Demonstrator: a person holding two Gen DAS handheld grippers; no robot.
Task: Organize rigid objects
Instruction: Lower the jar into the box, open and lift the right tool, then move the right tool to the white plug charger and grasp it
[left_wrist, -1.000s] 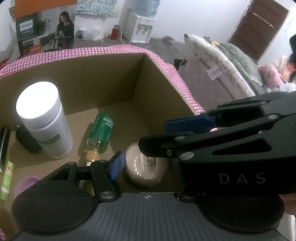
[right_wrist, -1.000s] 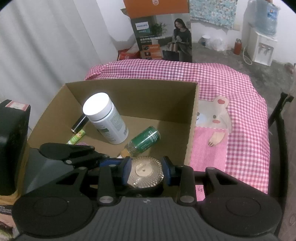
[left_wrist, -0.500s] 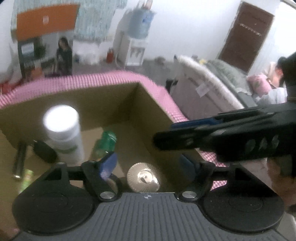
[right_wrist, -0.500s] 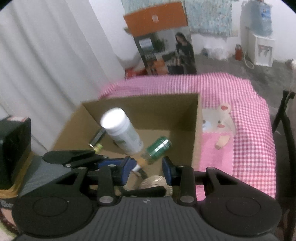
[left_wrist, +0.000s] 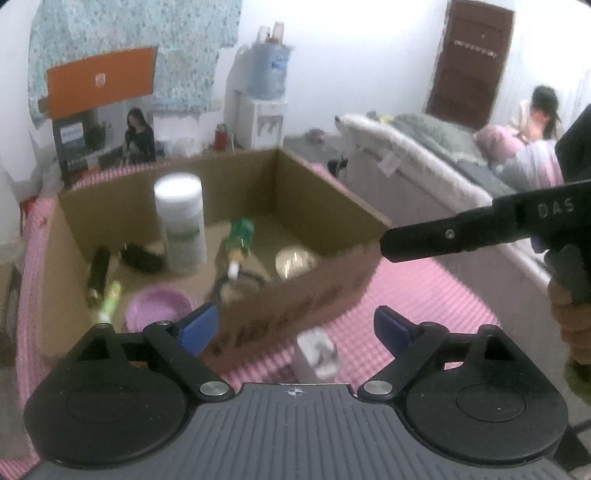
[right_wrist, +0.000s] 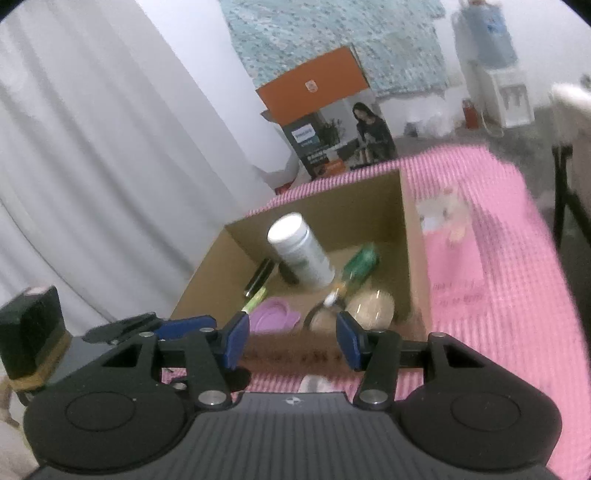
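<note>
An open cardboard box (left_wrist: 321, 280) (right_wrist: 415, 258) stands on the pink checked cloth. Inside it are a white bottle (left_wrist: 181, 225) (right_wrist: 301, 251), a green bottle (left_wrist: 238, 236) (right_wrist: 360, 264) on its side, a round metal disc (left_wrist: 295, 260) (right_wrist: 371, 306), a purple lid (left_wrist: 159, 306) (right_wrist: 271, 314), a dark tube (left_wrist: 98, 271) and a small green stick (left_wrist: 110, 299). My left gripper (left_wrist: 295, 328) is open and empty, above the box's near wall. My right gripper (right_wrist: 290, 339) is open and empty, just in front of the box. A small white object (left_wrist: 317, 350) (right_wrist: 314, 384) lies on the cloth below both grippers.
The right gripper's black body (left_wrist: 487, 225) reaches in from the right in the left wrist view. A printed carton (right_wrist: 332, 129) stands beyond the table. A water dispenser (left_wrist: 264, 103), a sofa (left_wrist: 424, 155) and a seated person (left_wrist: 539, 114) are further back.
My right gripper let go of the metal disc, which now lies in the box. Both grippers pulled up and back out of the box to its near side.
</note>
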